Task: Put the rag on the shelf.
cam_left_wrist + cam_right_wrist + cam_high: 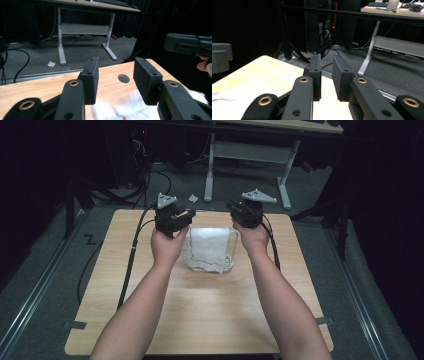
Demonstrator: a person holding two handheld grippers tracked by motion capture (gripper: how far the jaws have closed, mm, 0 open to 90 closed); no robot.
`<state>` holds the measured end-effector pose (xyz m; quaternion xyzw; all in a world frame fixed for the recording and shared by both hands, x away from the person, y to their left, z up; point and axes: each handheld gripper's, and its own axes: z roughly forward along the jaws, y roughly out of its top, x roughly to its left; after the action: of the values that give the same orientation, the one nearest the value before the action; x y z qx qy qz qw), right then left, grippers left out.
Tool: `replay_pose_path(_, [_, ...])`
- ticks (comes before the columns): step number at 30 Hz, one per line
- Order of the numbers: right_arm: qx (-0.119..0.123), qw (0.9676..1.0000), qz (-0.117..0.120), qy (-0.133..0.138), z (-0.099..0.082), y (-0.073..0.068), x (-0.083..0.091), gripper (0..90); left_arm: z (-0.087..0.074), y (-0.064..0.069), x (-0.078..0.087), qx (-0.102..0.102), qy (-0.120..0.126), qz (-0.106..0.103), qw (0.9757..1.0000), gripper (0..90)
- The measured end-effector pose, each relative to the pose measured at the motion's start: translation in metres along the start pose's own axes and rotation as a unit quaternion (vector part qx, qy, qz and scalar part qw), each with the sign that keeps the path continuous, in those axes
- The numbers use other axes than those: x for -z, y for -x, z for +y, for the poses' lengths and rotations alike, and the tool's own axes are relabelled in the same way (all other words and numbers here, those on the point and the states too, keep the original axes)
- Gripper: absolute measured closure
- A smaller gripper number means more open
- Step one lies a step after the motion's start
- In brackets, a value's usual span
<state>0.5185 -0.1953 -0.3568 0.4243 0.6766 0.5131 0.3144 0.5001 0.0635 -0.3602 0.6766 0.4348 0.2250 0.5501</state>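
A clear plastic container [231, 251] stands at the middle of the wooden table [200, 315], with a white cloth [206, 249] bunched in it. The cloth [130, 110] carries a small red mark and lies just under my left gripper's jaws. My left gripper [182, 215] [116, 72] hovers over the container's left rim, open, with nothing between its jaws. My right gripper [239, 210] [327, 67] hovers over the right rim, its jaws a narrow gap apart and holding nothing. In the left gripper view, the right gripper [190, 45] shows far off.
A round hole [123, 78] marks the tabletop near its far edge. Beyond the table are a white-legged desk [247, 157], cables on the grey floor and a crumpled white scrap [193, 198]. Metal rails [40, 285] run along both sides of the table.
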Motion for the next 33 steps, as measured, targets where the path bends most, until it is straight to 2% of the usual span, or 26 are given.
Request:
replay_pose_path(4, [0.018, 0.9998, 0.002, 0.005, -0.002, -0.010, 0.012, 78.5, -0.003, 0.003, 0.009, 0.001, 0.012, -0.008, 0.9999, 54.8])
replay_pose_path(8, [0.033, 0.9994, 0.002, 0.006, -0.006, -0.017, 0.020, 78.5, -0.006, 0.004, 0.013, -0.002, 0.008, -0.009, 0.9999, 55.4])
replay_pose_path(13, [0.040, 0.9992, 0.002, 0.003, -0.009, -0.023, 0.026, 77.9, -0.008, 0.004, 0.017, -0.006, 0.010, -0.005, 0.9999, 55.8])
replay_pose_path(21, [0.048, 0.9988, 0.004, -0.001, -0.020, -0.029, 0.034, 77.2, -0.017, 0.005, 0.023, -0.010, 0.007, -0.011, 0.9999, 56.2])
replay_pose_path(25, [0.053, 0.9985, 0.009, 0.002, -0.026, -0.032, 0.042, 75.6, -0.028, 0.004, 0.031, -0.003, 0.003, -0.028, 0.9996, 58.4])
replay_pose_path(28, [0.054, 0.9984, 0.014, 0.001, -0.033, -0.035, 0.048, 74.0, -0.039, 0.001, 0.037, 0.002, 0.001, -0.032, 0.9995, 57.5])
replay_pose_path(33, [0.055, 0.9982, 0.021, 0.004, -0.050, -0.043, 0.060, 71.1, -0.058, -0.006, 0.042, 0.027, -0.004, -0.047, 0.9986, 58.2])
